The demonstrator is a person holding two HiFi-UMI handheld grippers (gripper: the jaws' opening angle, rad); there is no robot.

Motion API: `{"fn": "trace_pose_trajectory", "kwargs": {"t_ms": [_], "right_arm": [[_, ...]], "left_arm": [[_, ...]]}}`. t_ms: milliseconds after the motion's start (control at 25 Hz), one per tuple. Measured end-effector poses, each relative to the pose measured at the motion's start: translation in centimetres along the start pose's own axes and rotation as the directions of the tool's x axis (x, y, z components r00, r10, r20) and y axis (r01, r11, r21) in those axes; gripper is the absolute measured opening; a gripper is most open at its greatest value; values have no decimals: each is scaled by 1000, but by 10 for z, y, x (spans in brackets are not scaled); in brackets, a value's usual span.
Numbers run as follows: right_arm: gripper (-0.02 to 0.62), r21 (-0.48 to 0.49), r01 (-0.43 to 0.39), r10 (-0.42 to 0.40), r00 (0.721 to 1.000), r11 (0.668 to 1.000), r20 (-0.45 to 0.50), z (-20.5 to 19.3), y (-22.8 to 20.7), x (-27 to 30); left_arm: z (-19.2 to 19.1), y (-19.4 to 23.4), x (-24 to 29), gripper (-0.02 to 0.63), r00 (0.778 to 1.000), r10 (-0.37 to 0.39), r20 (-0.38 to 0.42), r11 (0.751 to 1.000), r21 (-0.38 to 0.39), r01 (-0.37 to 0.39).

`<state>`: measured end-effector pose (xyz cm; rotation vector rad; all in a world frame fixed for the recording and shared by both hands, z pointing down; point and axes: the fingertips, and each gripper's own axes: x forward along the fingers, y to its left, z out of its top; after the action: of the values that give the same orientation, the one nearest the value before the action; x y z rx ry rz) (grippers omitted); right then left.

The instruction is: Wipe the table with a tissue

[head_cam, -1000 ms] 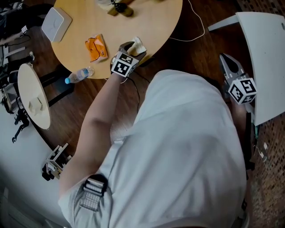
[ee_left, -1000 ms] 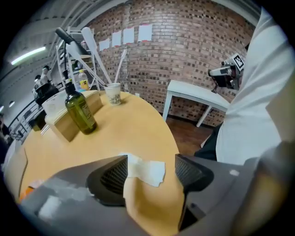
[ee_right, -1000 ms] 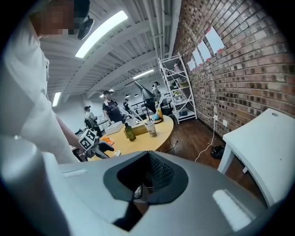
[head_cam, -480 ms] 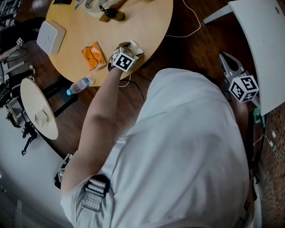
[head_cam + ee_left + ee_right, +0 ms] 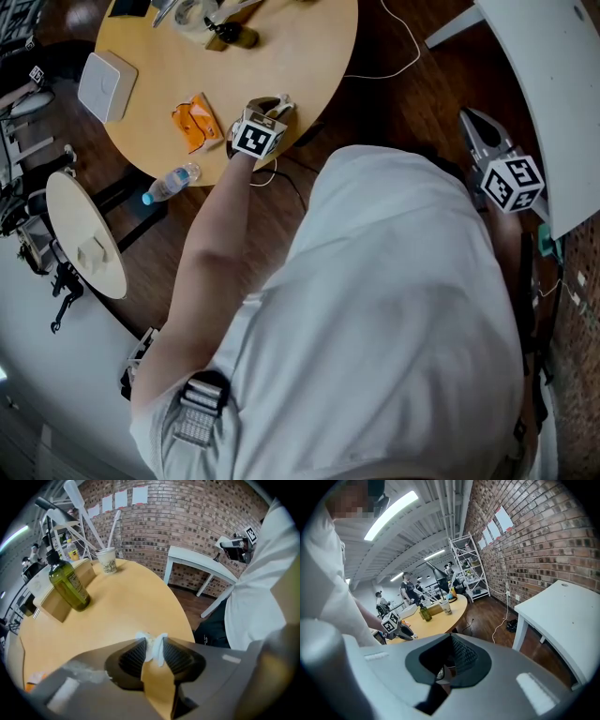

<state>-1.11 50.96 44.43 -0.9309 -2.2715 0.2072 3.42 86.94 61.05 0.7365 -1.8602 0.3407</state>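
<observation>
A white tissue (image 5: 154, 647) is bunched and pinched between the ribbed pads of my left gripper (image 5: 153, 645), whose jaws have just been closing on it. In the head view the left gripper (image 5: 272, 111) points steeply down at the near edge of the round wooden table (image 5: 291, 47), and the tissue (image 5: 282, 101) shows at its tips. The tabletop (image 5: 122, 606) stretches away beyond the jaws. My right gripper (image 5: 472, 126) hangs off to the right above the dark floor, away from the table. Its jaws (image 5: 450, 641) stand together with nothing in them.
On the table lie an orange packet (image 5: 195, 122) and a white box (image 5: 105, 84); a green bottle (image 5: 68, 583) and a paper cup (image 5: 108, 559) stand there too. A water bottle (image 5: 169, 181) lies below the table's edge. A white table (image 5: 553, 84) stands at the right, and a cable (image 5: 394, 56) crosses the floor.
The tissue lay spread beside the left gripper's tips; now it is gathered between them, with the jaws closed on it. The right gripper has stayed where it was.
</observation>
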Motion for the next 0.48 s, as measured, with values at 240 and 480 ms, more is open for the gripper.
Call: {"fn": "trace_pose_trajectory", "kwargs": {"t_ms": [240,480], "right_arm": [[8,4,-6,6,1000,1000,7,2,2,4],[8,16,19,-19,1000,1000,16,-3,-1,-3]], "left_arm": [[2,4,-2,54,1000,6,4,999,-50,-5],[25,-1,-18,49,988,-16,156,981,-191,46]]}}
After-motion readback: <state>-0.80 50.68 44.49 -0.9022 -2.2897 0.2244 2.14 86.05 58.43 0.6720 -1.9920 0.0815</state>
